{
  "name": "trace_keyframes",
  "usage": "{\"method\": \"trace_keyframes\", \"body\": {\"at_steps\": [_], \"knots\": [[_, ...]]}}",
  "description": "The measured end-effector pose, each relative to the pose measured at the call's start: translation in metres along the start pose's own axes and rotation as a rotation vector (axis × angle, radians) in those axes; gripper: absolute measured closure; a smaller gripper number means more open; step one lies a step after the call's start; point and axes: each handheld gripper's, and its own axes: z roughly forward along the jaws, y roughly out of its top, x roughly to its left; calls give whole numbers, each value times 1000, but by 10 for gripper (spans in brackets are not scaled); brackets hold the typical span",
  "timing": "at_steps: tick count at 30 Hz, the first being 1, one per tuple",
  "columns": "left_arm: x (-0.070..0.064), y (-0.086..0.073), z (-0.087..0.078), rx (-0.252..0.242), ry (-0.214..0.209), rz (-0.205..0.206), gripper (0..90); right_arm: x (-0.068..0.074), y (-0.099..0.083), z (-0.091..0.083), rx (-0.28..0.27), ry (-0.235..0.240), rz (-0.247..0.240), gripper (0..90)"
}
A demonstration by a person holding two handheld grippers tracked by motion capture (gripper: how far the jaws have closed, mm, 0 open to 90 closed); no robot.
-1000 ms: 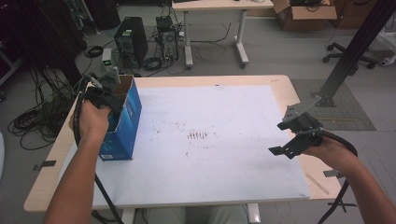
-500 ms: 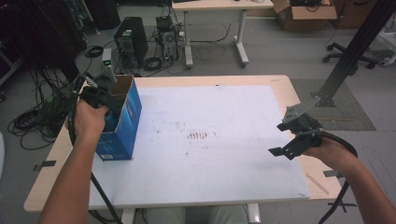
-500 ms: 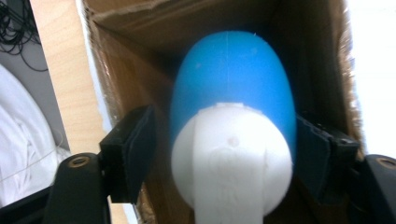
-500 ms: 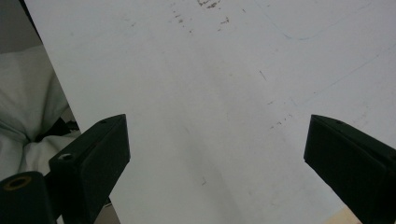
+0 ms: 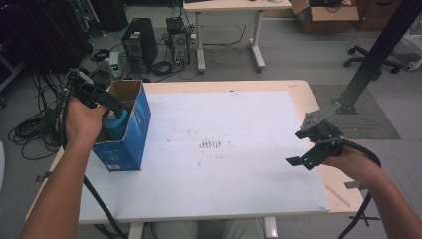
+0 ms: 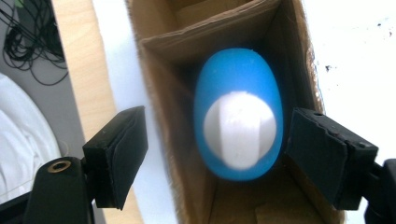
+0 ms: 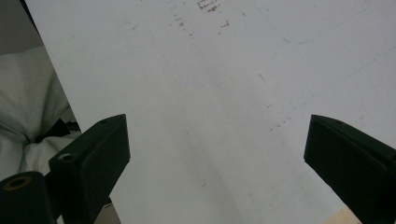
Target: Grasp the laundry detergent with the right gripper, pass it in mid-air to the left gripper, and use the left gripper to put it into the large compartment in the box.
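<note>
High view: left gripper (image 5: pixel 107 102) sits over the open top of a blue cardboard box (image 5: pixel 132 134) standing upright at the left end of the counter (image 5: pixel 239 189). Inside the box, a blue bottle (image 5: pixel 117 124) with a white cap. Left gripper view looks straight down into the box (image 6: pixel 163 140) — the bottle (image 6: pixel 238 126) stands upright between the cardboard walls, its white cap (image 6: pixel 239 128) facing the camera, slightly blurred. The left gripper (image 6: pixel 236 161) is spread wide, one jaw outside the box wall, the other at the opposite wall; neither jaw touches the bottle. Right gripper (image 5: pixel 318 144) hangs above the right edge of the counter, well apart from the box; in the right gripper view it (image 7: pixel 215 158) is also wide open, with nothing between the jaws but bare white surface (image 7: pixel 210 93) marked with small dark scuffs. Judgement on progress: the bottle rests in the box and is ungripped, so either a placement is essentially finished or a pick-up has not begun — the pictures do not settle which. If a pick-up, what is left is lowering, closing on the bottle and lifting.
</note>
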Motion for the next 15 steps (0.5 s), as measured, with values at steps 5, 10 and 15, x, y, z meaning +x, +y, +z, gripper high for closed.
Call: {"method": "trace_keyframes", "body": {"at_steps": [5,10,15], "knots": [[1,-2,-16,-19,2,18,192,1,1,-1,2,-1,-1,66],[-3,-2,-34,-50,-14,46,173,2,3,-2,2,-1,-5,66],[-12,-1,-53,-80,-23,79,147,4,5,-3,3,-2,-9,66]]}}
